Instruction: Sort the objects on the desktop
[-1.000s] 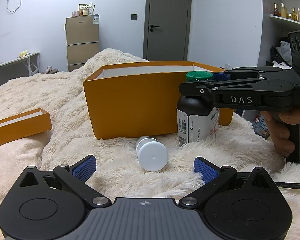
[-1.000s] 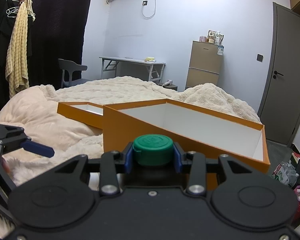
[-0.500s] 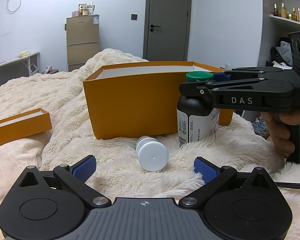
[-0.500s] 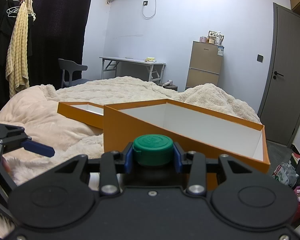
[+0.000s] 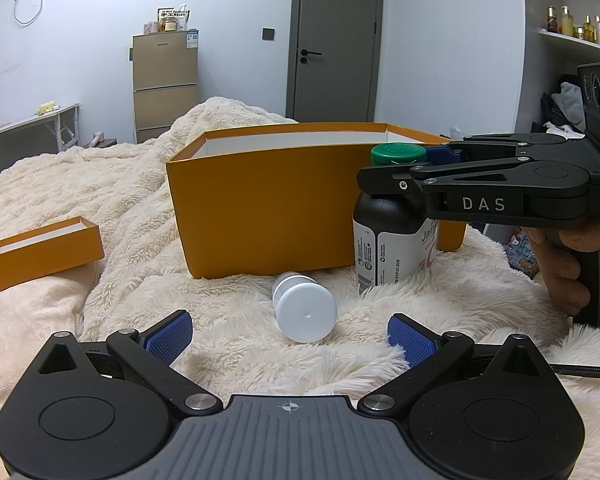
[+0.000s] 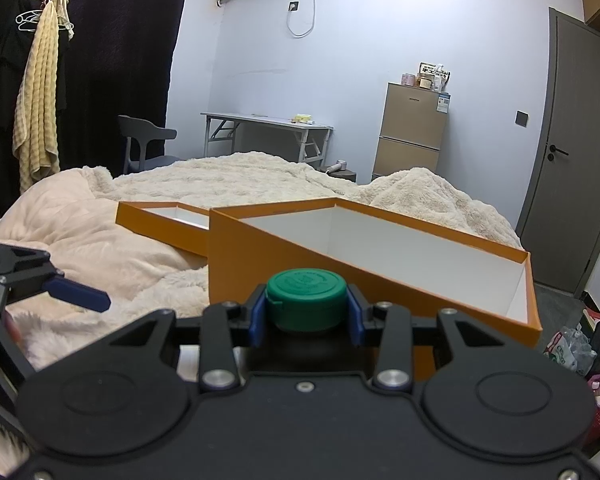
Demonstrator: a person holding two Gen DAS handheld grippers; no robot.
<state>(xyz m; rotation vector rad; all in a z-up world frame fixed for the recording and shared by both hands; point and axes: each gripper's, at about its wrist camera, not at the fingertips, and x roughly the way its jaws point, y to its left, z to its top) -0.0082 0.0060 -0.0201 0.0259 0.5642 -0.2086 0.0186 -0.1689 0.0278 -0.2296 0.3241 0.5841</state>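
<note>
A dark bottle (image 5: 384, 236) with a green cap (image 5: 398, 154) and a white label stands upright on the fluffy blanket, against the front right of the orange box (image 5: 276, 208). My right gripper (image 5: 400, 168) reaches in from the right and is shut on the cap. In the right wrist view the green cap (image 6: 306, 298) sits between that right gripper's (image 6: 306, 314) blue pads. A white bottle (image 5: 304, 312) lies on its side just ahead of my left gripper (image 5: 289, 338), which is open with nothing between its fingers.
The open orange box (image 6: 380, 264) is white inside, as far as I can see. Its shallow orange lid (image 5: 40, 248) lies on the blanket to the left. A hand (image 5: 568, 268) holds the right gripper's handle. The left gripper (image 6: 76, 294) shows at the right wrist view's left edge.
</note>
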